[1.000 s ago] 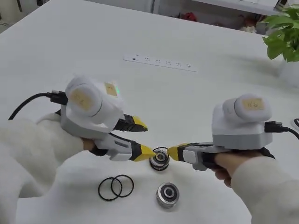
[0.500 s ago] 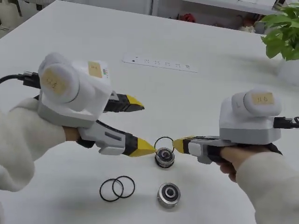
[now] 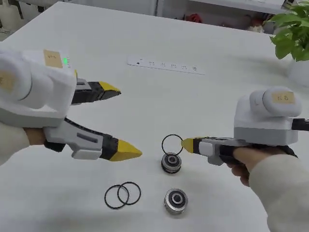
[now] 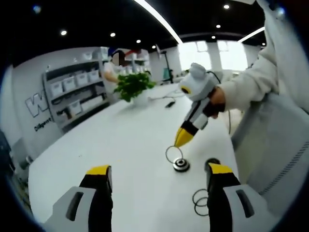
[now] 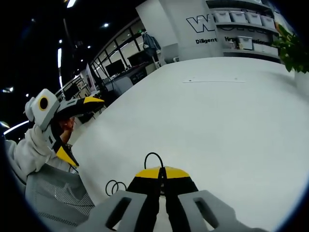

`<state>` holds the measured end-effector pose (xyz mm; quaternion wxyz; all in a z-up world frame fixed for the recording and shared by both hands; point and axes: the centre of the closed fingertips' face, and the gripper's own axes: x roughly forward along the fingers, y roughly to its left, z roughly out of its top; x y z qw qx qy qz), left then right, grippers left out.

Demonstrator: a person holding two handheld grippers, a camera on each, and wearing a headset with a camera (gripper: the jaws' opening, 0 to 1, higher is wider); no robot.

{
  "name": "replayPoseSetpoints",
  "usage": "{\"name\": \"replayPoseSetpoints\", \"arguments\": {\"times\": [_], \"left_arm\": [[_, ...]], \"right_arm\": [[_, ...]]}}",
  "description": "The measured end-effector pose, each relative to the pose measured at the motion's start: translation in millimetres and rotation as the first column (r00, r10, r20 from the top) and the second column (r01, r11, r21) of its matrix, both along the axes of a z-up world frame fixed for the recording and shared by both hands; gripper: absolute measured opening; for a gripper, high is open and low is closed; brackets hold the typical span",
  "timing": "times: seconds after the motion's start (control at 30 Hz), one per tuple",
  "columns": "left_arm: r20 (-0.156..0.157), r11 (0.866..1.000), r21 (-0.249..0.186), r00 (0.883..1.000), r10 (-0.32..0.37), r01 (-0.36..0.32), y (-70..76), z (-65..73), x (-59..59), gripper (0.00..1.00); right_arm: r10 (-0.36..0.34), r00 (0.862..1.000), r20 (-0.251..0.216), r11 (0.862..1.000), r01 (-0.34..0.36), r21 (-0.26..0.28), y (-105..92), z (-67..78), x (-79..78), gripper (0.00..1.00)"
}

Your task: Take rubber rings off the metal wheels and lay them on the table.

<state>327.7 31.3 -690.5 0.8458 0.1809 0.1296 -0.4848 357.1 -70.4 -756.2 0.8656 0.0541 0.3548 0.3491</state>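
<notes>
The right gripper (image 3: 186, 144) has its jaws pressed together on a black rubber ring (image 3: 172, 144). The ring stands out from the yellow tips as an upright loop, lifted off the table (image 3: 203, 101). Just under that loop, slightly ahead of the right gripper's tips, a metal wheel (image 3: 171, 162) sits on the table. Whether the ring's lowest edge touches the wheel's top is hard to tell, since the two nearly meet in the head view. The left gripper (image 3: 120, 121) faces the right gripper from the other side of the wheel, its jaws spread wide and holding nothing. One of its yellow tips is high and the other low, and the lower tip points toward the wheel but stops well short of it. Below the left gripper's lower jaw, two loose rings (image 3: 122, 194) lie overlapping on the table. A second wheel (image 3: 175, 200) lies near them, under the right gripper's tips and closer to the person than the first wheel. Far beyond both grippers lie a white power strip (image 3: 165, 65) and a potted plant (image 3: 292, 29).
</notes>
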Motion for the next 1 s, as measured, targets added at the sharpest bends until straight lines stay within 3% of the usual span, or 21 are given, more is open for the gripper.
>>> {"name": "replayPoseSetpoints", "arguments": {"times": [0.07,0.2,0.47,0.7,1.0], "left_arm": [[-0.002,1.0,-0.013,1.0,0.017,-0.017,5.5,2.6,0.2,0.83],[-0.012,0.998,-0.048,0.999,0.042,-0.043,13.9,5.1,-2.7,0.86],[-0.05,0.993,-0.089,0.996,0.074,-0.078,28.3,1.1,-14.0,0.86],[-0.073,0.991,-0.104,0.994,0.081,-0.089,34.0,-2.4,-20.9,0.89],[-0.108,0.99,-0.084,0.989,0.102,-0.111,44.7,-17.6,-32.9,0.89]], "right_arm": [[0.002,1.0,-0.002,1.0,-0.002,0.008,1.7,1.1,-0.8,0.0],[-0.008,1.0,-0.026,0.997,0.01,0.072,7.4,6.7,-2.8,0.0],[0.016,0.998,-0.054,0.996,-0.011,0.091,17.2,5.6,-11.0,0.0],[0.048,0.997,-0.063,0.995,-0.042,0.089,25.2,3.7,-17.3,0.0],[0.092,0.992,-0.086,0.992,-0.084,0.092,37.5,0.0,-27.0,0.0]]}}
